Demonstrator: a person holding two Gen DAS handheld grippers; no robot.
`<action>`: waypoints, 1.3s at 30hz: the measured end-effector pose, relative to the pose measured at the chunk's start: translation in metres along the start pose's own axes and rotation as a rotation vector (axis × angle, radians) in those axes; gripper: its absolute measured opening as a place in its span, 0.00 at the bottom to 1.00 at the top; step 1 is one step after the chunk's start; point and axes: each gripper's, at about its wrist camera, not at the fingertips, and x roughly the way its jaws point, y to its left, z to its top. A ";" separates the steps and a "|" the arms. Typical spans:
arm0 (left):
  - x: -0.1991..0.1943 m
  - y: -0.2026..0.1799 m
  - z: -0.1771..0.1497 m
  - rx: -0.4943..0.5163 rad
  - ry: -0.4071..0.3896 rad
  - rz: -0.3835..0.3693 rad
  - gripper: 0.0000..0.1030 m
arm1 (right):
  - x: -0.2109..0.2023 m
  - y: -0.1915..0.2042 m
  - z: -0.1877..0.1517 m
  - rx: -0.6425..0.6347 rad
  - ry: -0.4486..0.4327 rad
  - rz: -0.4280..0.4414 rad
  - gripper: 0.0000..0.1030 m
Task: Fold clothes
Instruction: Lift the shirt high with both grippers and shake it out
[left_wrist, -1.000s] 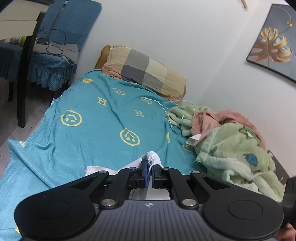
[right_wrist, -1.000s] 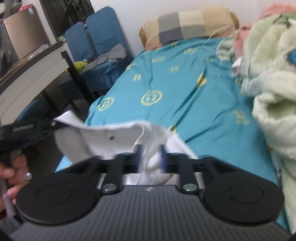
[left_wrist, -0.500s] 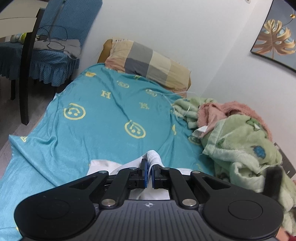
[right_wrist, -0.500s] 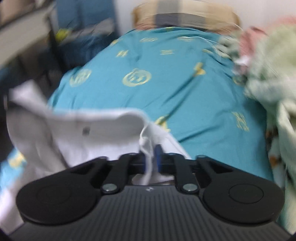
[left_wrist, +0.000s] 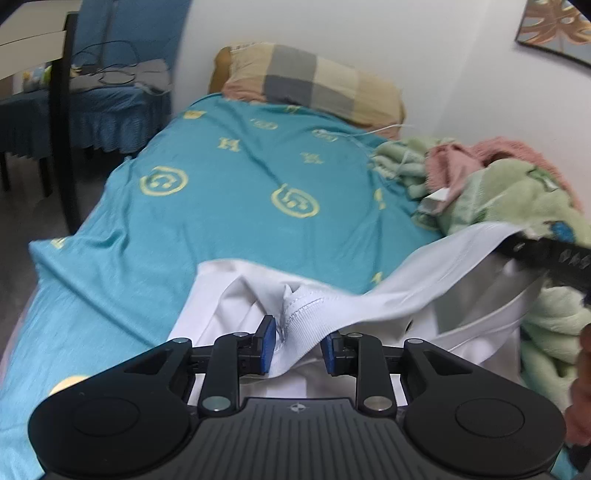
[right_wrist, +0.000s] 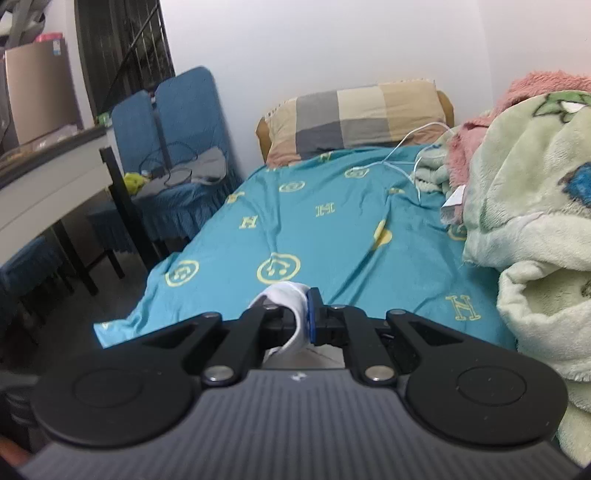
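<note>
A white garment (left_wrist: 406, 291) lies over the near end of the teal bed sheet (left_wrist: 236, 184). In the left wrist view my left gripper (left_wrist: 297, 345) is open, its blue pads apart, with the garment's ribbed hem (left_wrist: 306, 317) lying loose between them. The other gripper (left_wrist: 546, 254) holds the garment's far edge up at the right. In the right wrist view my right gripper (right_wrist: 308, 317) is shut on a fold of the white garment (right_wrist: 291, 295), held above the sheet (right_wrist: 332, 229).
A checked pillow (left_wrist: 314, 81) lies at the head of the bed. A heap of green and pink blankets (left_wrist: 498, 192) fills the right side by the wall, with a white cable (right_wrist: 402, 155) beside it. Blue chairs (right_wrist: 173, 122) and a table (right_wrist: 48, 184) stand at the left.
My left gripper has opened and let go of the hem. The right gripper has swung to the right, pulling the garment out sideways; its view has steadied.
</note>
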 end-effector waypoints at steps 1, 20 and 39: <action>0.001 0.002 -0.002 -0.013 0.011 0.008 0.29 | -0.001 -0.003 0.002 0.010 -0.009 -0.004 0.08; -0.100 0.009 0.046 -0.165 -0.384 -0.032 0.03 | -0.051 -0.010 0.007 0.058 -0.120 -0.084 0.08; -0.529 -0.143 0.151 0.109 -1.084 -0.111 0.03 | -0.426 0.102 0.205 -0.134 -0.879 0.087 0.08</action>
